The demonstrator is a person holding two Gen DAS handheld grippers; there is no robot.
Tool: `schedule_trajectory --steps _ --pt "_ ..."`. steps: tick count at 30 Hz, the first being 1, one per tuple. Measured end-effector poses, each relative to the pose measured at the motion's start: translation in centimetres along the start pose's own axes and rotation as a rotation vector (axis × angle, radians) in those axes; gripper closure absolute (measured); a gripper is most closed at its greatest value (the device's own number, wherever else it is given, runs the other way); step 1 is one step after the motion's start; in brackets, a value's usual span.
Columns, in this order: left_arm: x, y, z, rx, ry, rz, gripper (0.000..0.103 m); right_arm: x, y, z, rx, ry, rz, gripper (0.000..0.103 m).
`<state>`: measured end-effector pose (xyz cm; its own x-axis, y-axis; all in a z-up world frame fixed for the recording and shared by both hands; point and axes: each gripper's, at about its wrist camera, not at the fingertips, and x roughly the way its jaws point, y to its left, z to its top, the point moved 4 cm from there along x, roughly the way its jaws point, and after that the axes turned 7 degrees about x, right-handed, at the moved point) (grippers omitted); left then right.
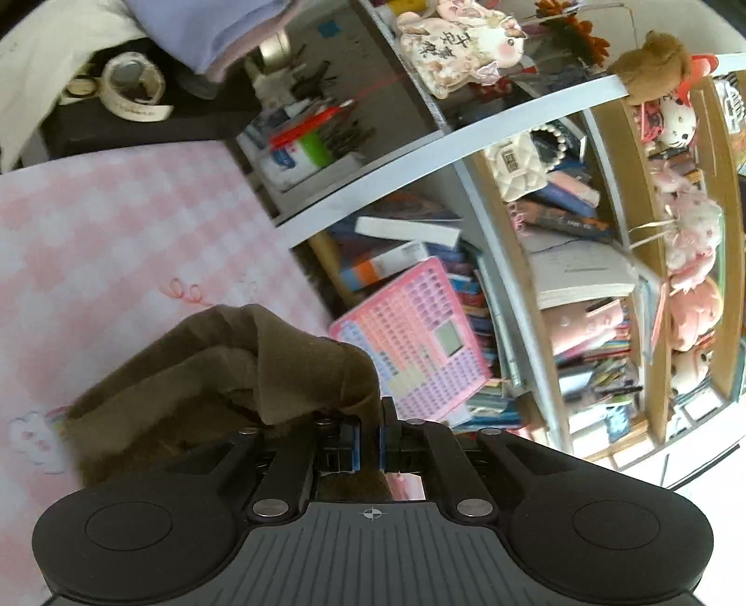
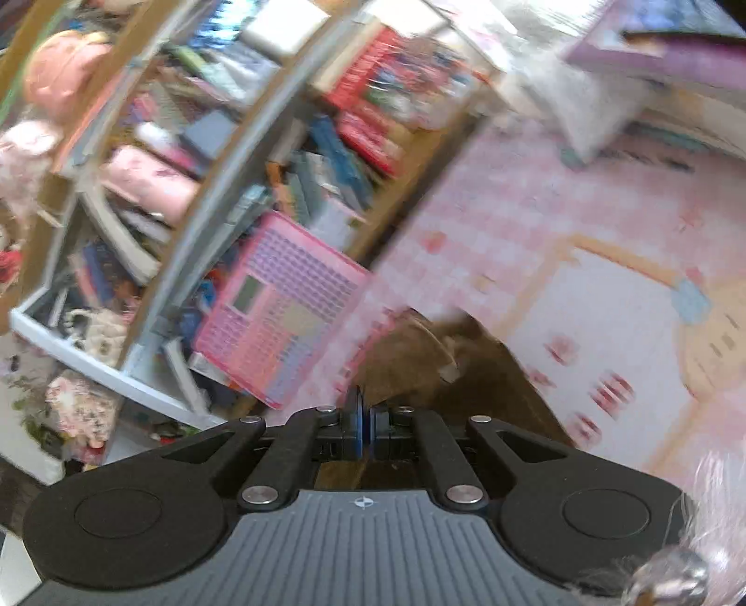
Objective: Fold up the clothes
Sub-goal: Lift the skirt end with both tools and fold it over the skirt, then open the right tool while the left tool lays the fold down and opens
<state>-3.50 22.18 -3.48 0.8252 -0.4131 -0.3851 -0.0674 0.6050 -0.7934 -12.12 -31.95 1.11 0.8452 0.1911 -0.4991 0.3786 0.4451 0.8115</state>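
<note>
A dark olive-brown garment (image 1: 224,373) is bunched over the pink checked sheet (image 1: 116,223). My left gripper (image 1: 370,419) is shut on a fold of it, and the cloth rises in a hump to the left of the fingers. In the right wrist view the same brown garment (image 2: 447,368) hangs ahead of my right gripper (image 2: 366,415). Its jaws are pressed together on the cloth's edge, and brown fabric shows under them. That view is blurred by motion.
A crowded bookshelf (image 1: 536,261) with books, plush toys and a pink keypad toy (image 1: 419,345) stands right behind the bed edge. A tape roll (image 1: 133,86) and folded clothes (image 1: 205,28) lie at the far left. Pillows (image 2: 601,107) lie beyond the sheet (image 2: 536,210).
</note>
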Motion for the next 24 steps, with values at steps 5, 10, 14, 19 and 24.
schedule_trajectory --steps 5,10,14,19,24 --pt "1.9 6.1 -3.6 -0.009 0.14 0.262 0.098 3.5 -7.2 -4.9 0.015 0.171 -0.278 0.1" --pt "2.3 6.8 -3.8 -0.028 0.151 0.272 0.096 3.9 -7.9 -5.5 -0.014 0.162 -0.289 0.1" --pt "2.3 7.6 -3.8 -0.071 0.149 0.264 0.093 3.7 -7.7 -5.8 -0.025 0.15 -0.3 0.096" --pt "1.5 7.6 -3.7 -0.116 0.14 0.261 0.087 1.4 -5.9 -5.5 -0.113 0.047 -0.4 0.072" --pt "1.6 7.5 -3.6 -0.109 0.116 0.268 0.092 -0.5 -3.8 -5.2 -0.246 -0.09 -0.507 0.064"
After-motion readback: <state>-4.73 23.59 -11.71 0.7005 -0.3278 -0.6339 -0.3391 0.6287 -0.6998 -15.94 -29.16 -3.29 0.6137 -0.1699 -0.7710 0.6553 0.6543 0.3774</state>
